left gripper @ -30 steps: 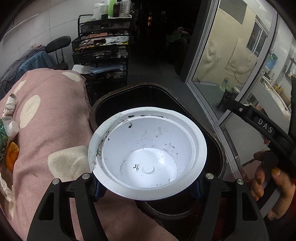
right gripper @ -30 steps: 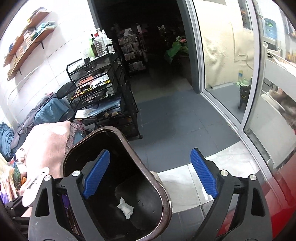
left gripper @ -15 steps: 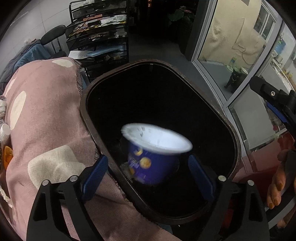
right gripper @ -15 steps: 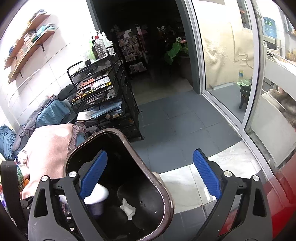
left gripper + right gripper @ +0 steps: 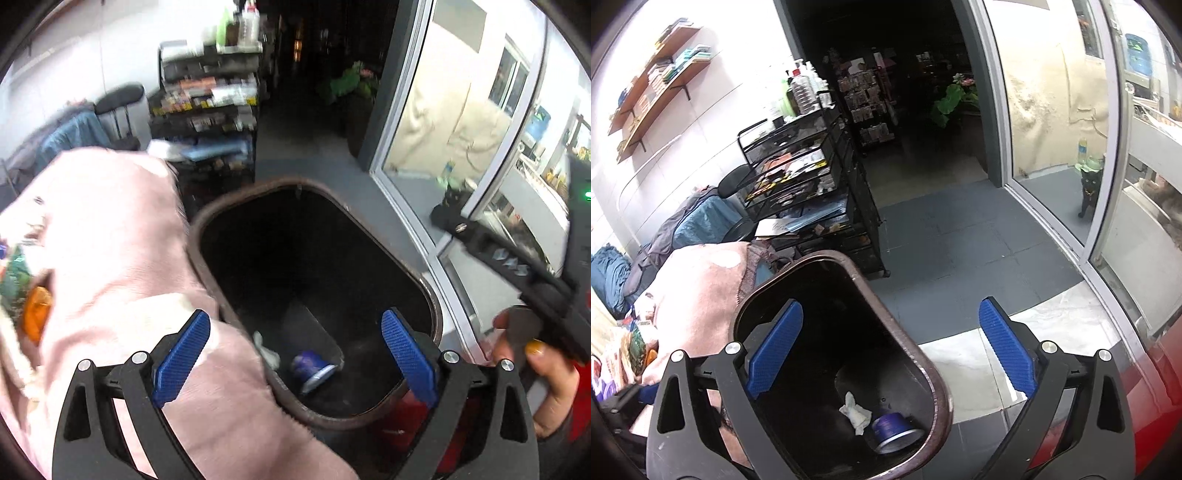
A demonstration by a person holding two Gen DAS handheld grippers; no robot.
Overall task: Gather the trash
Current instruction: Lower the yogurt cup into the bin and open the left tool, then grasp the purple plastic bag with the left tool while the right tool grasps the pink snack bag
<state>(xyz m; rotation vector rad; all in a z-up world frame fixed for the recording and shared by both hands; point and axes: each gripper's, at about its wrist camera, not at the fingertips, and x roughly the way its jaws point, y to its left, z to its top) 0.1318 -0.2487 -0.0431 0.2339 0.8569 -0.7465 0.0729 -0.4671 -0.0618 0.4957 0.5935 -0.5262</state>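
Observation:
A dark brown trash bin (image 5: 236, 214) stands open beside the pink blanket; it also shows in the right wrist view (image 5: 934, 380). At its bottom lie a blue cup (image 5: 312, 365) on its side and a crumpled white tissue (image 5: 267, 352); the right wrist view shows the cup (image 5: 892, 432) and tissue (image 5: 855, 411) too. My left gripper (image 5: 295, 358) is open and empty above the bin's near edge. My right gripper (image 5: 890, 354) is open and empty over the bin's right rim; its body (image 5: 517, 266) shows at the right of the left wrist view.
A pink spotted blanket (image 5: 107, 236) lies left of the bin, with more wrappers and an orange item (image 5: 35, 314) at its left edge. A black wire cart (image 5: 809, 184) stands behind. A glass door (image 5: 1052, 147) is at the right, a black cat (image 5: 1087, 192) beyond it.
My left gripper opened and let go of the blue cup, which fell into the bin and now lies on its side at the bottom. The left gripper pulled back slightly.

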